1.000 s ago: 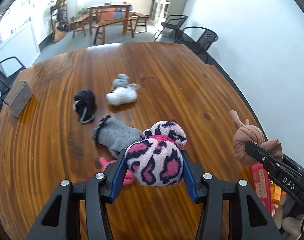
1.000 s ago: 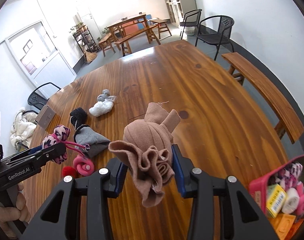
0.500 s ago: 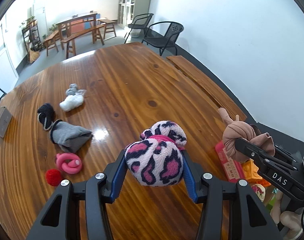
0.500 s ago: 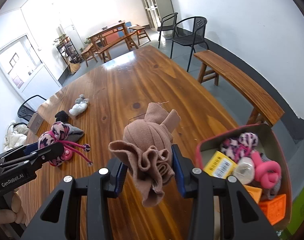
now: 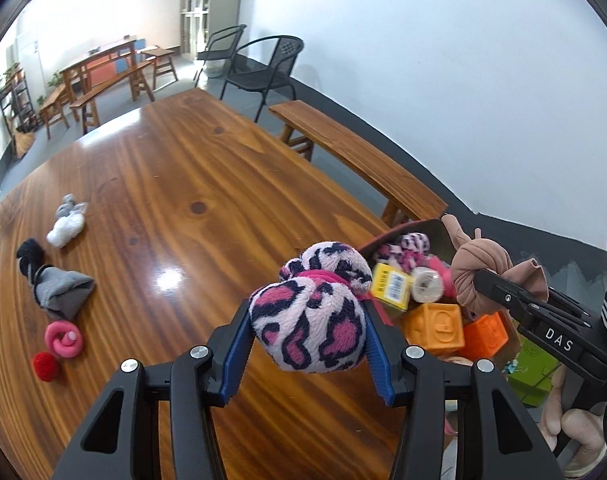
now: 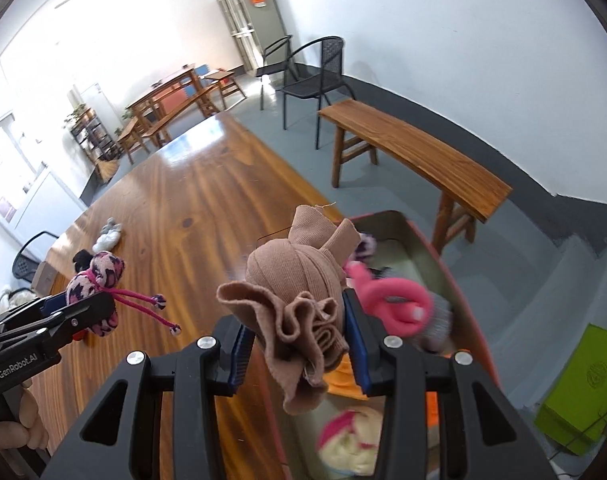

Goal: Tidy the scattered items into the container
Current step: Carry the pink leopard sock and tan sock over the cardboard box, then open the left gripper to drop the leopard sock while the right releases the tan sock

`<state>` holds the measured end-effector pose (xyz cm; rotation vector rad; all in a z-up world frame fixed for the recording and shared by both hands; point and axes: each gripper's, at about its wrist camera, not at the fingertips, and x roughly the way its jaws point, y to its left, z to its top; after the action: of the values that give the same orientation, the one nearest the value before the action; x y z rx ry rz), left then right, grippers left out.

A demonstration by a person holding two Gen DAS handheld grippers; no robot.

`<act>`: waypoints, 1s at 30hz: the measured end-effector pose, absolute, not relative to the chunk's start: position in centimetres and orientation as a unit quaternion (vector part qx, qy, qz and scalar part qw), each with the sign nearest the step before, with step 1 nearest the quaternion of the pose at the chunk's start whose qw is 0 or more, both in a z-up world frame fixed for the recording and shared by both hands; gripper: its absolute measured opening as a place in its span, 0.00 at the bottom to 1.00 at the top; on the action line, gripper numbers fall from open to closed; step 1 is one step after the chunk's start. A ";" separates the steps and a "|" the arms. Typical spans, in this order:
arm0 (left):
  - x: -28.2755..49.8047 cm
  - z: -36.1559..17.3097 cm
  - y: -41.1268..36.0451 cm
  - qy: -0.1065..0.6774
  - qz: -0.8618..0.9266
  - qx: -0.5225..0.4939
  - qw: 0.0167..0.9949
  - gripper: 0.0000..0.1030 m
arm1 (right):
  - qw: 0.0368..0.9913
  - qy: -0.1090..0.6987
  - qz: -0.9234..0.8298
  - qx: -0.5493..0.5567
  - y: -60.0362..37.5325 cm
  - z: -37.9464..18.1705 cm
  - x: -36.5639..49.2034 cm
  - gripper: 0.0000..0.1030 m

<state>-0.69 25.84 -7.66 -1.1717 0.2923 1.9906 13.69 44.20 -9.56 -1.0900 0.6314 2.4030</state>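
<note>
My left gripper (image 5: 308, 334) is shut on a pink leopard-print plush (image 5: 309, 322), held just left of the container (image 5: 399, 231) at the table's right edge. My right gripper (image 6: 299, 330) is shut on a knotted tan sock (image 6: 295, 280), hanging over the container (image 6: 395, 224). Inside it lie orange cubes (image 5: 437, 330), a yellow box (image 5: 389, 286), a pink knot (image 6: 395, 300) and a cream ball (image 6: 351, 446). On the table lie a grey sock (image 5: 61, 290), a black sock (image 5: 29, 254), a white sock (image 5: 65, 228), a pink coil (image 5: 63, 338) and a red ball (image 5: 45, 366).
A wooden bench (image 5: 355, 156) runs along the table's right side, with black chairs (image 5: 269, 70) beyond it. A green box (image 6: 583, 380) lies on the floor beside the container. A brown box (image 6: 41, 278) sits at the table's far left.
Both grippers have swung right with their loads, from over the scattered items to the container at the table's edge. The container has come into full view beneath the right gripper.
</note>
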 end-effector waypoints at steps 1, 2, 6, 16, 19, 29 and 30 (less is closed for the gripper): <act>-0.3 -7.7 26.4 0.117 0.783 -0.462 0.400 0.52 | 0.220 0.231 0.863 -0.392 44.7 -9.6 14.4 0.44; 0.2 -7.8 27.0 0.120 0.780 -0.461 0.406 0.52 | 0.230 0.235 0.860 -0.390 45.5 -9.7 15.3 0.44; 2.1 -8.0 29.4 0.127 0.765 -0.462 0.429 0.52 | 0.252 0.245 0.853 -0.386 47.4 -9.7 17.4 0.44; 6.7 -9.4 33.5 0.152 0.728 -0.478 0.468 0.52 | 0.253 0.254 0.847 -0.392 48.7 -10.4 19.6 0.44; 7.9 -10.3 33.9 0.162 0.715 -0.485 0.476 0.52 | 0.242 0.254 0.847 -0.401 48.6 -10.9 19.8 0.44; 9.6 -12.7 34.0 0.165 0.679 -0.527 0.484 0.67 | 0.214 0.272 0.836 -0.425 48.6 -12.6 19.3 0.54; 9.4 -12.5 33.7 0.156 0.680 -0.528 0.484 0.71 | 0.214 0.270 0.838 -0.424 48.6 -12.5 19.4 0.58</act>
<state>9.41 33.71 -12.50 -1.2853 0.3810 1.6574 19.42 48.58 -12.50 -1.1764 0.7491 2.3237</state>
